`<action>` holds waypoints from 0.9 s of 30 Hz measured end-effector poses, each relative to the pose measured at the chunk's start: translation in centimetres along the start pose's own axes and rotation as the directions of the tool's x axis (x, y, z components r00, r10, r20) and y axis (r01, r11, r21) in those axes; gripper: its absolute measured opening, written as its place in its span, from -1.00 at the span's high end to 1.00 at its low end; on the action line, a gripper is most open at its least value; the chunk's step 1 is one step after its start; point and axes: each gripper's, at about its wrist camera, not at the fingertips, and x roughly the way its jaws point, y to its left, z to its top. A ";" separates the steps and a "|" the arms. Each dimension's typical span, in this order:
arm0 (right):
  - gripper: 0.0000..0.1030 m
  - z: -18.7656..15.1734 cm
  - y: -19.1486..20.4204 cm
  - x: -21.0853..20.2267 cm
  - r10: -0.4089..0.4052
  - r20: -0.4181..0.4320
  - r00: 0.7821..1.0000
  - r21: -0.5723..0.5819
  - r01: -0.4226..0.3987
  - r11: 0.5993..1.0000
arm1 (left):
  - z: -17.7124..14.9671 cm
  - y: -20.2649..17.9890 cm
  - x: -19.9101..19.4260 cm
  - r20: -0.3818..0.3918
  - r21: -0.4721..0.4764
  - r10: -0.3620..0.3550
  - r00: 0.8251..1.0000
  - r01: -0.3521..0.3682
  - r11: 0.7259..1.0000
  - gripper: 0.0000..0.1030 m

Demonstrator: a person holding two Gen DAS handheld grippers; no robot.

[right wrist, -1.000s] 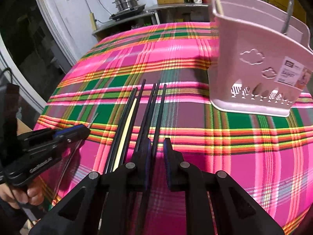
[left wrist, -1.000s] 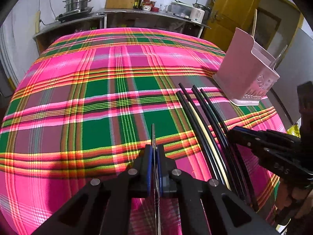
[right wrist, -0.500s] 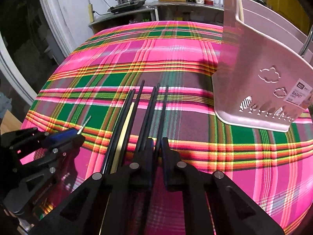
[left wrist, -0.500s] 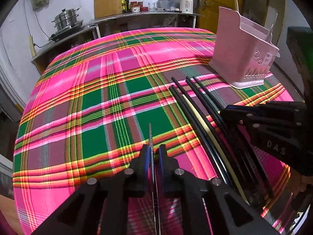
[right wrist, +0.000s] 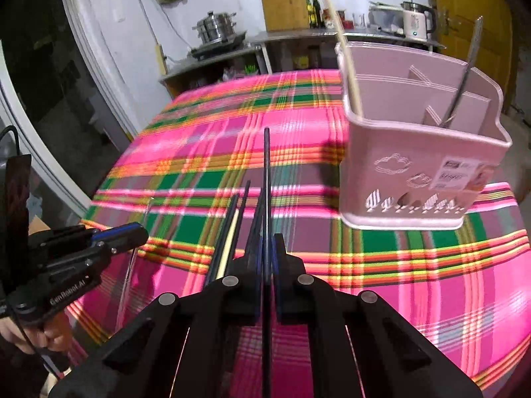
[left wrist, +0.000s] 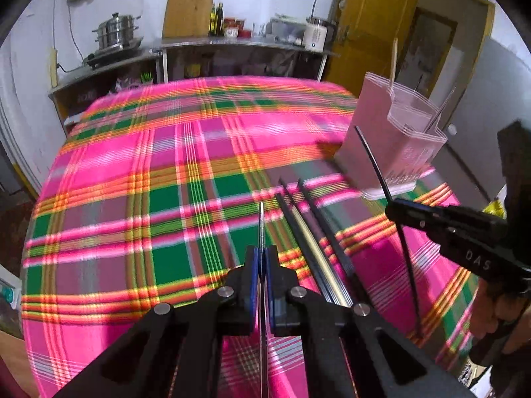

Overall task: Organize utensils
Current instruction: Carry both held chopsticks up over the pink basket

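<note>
My left gripper (left wrist: 261,258) is shut on a thin metal utensil (left wrist: 261,222) and holds it above the plaid cloth; it also shows in the right wrist view (right wrist: 132,232). My right gripper (right wrist: 266,248) is shut on a black chopstick (right wrist: 266,172), lifted off the table; it also shows in the left wrist view (left wrist: 398,209), with the chopstick (left wrist: 375,165). Several black chopsticks (left wrist: 298,212) and one pale chopstick (left wrist: 308,232) lie on the cloth between the grippers. The pink utensil basket (right wrist: 415,152) stands at the right and holds a wooden chopstick (right wrist: 345,53) and a metal utensil (right wrist: 464,73).
The table has a pink and green plaid cloth (left wrist: 166,199). Behind it a counter (left wrist: 232,43) carries a steel pot (left wrist: 116,30), bottles and a kettle (right wrist: 415,20). A yellow door (left wrist: 365,16) is at the back right. The table edge drops off at the left (right wrist: 99,205).
My right gripper has closed on one black chopstick and lifted it off the cloth toward the basket. My left gripper has risen a little, still holding the metal utensil.
</note>
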 end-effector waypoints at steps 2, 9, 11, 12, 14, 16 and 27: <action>0.89 0.2 0.1 -1.1 0.005 0.027 1.000 0.008 -0.006 1.000 | 0.5 0.0 -1.1 0.023 -0.003 -0.010 1.000 0.010 1.000 0.92; 0.89 1.2 0.3 -5.0 0.013 0.112 0.994 0.015 -0.015 1.000 | 2.2 -0.2 -5.3 0.103 -0.005 -0.044 0.994 0.045 0.999 0.92; 0.89 1.4 0.4 -5.8 0.013 0.130 0.991 0.016 -0.015 1.000 | 2.5 -0.4 -6.2 0.118 -0.003 -0.055 0.991 0.056 0.998 0.92; 0.89 1.4 0.4 -6.3 0.012 0.141 0.990 0.017 -0.015 1.000 | 2.6 -0.4 -6.6 0.125 -0.002 -0.059 0.990 0.059 0.998 0.92; 0.89 1.5 0.2 -7.1 0.012 0.154 0.988 0.019 -0.016 1.000 | 2.9 -0.6 -7.3 0.137 0.002 -0.067 0.988 0.067 0.998 0.92; 0.89 1.7 0.3 -7.8 0.010 0.172 0.985 0.020 -0.013 1.000 | 3.2 -0.8 -7.9 0.146 -0.002 -0.084 0.986 0.085 0.996 0.92; 0.89 1.8 -0.5 -10.6 -0.010 0.224 0.975 0.035 0.002 0.999 | 5.0 -2.6 -9.2 0.170 -0.015 -0.178 0.969 0.184 0.983 0.92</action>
